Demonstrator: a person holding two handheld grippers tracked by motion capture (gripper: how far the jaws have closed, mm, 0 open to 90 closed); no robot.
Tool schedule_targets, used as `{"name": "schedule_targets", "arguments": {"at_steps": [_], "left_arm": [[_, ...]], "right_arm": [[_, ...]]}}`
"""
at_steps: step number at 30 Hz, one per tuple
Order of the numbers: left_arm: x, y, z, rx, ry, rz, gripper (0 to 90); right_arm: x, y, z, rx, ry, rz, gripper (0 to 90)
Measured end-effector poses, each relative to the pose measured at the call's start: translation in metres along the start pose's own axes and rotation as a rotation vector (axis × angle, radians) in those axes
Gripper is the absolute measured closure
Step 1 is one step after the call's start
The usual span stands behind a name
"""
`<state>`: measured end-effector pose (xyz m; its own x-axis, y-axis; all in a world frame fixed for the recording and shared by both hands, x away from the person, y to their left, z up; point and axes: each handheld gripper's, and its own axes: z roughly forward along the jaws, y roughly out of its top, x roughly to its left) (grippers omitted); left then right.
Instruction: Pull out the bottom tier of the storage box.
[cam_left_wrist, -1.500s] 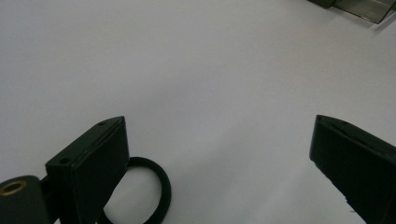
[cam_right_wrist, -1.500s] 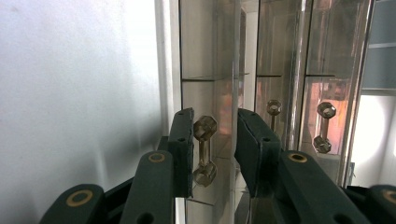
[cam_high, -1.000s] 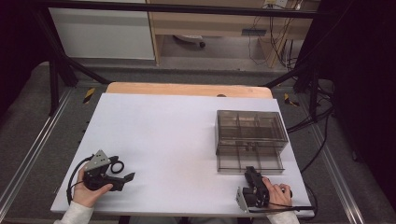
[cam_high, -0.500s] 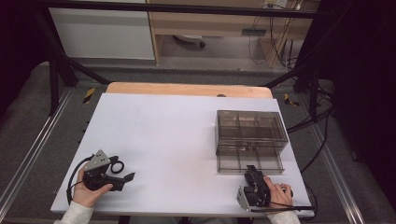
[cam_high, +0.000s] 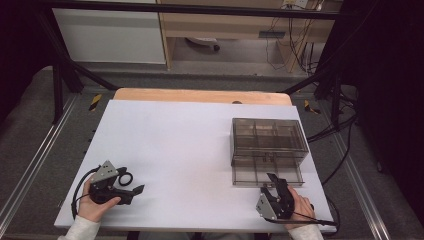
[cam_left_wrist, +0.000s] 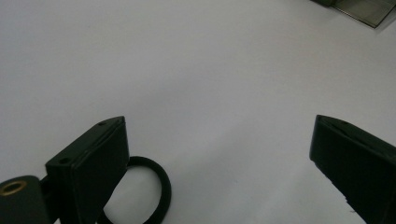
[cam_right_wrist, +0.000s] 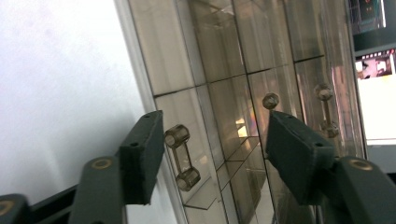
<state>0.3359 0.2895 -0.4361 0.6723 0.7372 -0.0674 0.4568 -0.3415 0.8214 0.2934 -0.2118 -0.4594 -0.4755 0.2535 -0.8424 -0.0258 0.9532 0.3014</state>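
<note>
White bench (cam_high: 190, 145) spans the scene, with grey floor and dark frame rails around it. Right claw (cam_high: 274, 184) stands wide, jaws either side of the small handle (cam_right_wrist: 182, 157) on the smoky clear drawer box (cam_high: 268, 136) at the bench's right, whose lower drawer is pulled partly out. Closing off-centre could slip off that handle or shove the light box. Left claw (cam_high: 131, 186), also wide, rests near a black ring (cam_left_wrist: 149, 196).

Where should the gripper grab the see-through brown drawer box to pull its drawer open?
Probably the small clear bar handle on the smoky transparent plastic drawer box. It stands off the drawer front on two posts, so the open right gripper could close across it from the front.
</note>
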Motion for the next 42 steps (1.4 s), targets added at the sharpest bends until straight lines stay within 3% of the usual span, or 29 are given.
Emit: {"name": "schedule_targets", "arguments": {"at_steps": [8,17,26,42], "left_arm": [[0.000,0.000,0.000,0.000,0.000,0.000,4.6],[0.001,0.000,0.000,0.003,0.002,0.001,4.5],[0.002,0.000,-0.001,0.001,0.006,-0.010,4.0],[0.006,0.000,-0.001,0.019,0.015,-0.026,3.3]], "right_arm": [[-0.009,-0.003,0.000,-0.003,0.039,0.200,23.9],[-0.016,-0.003,0.003,0.005,0.102,0.361,13.4],[-0.023,-0.003,0.006,0.007,0.185,0.551,5.9],[-0.033,-0.002,0.012,-0.048,0.301,0.789,3.4]]}}
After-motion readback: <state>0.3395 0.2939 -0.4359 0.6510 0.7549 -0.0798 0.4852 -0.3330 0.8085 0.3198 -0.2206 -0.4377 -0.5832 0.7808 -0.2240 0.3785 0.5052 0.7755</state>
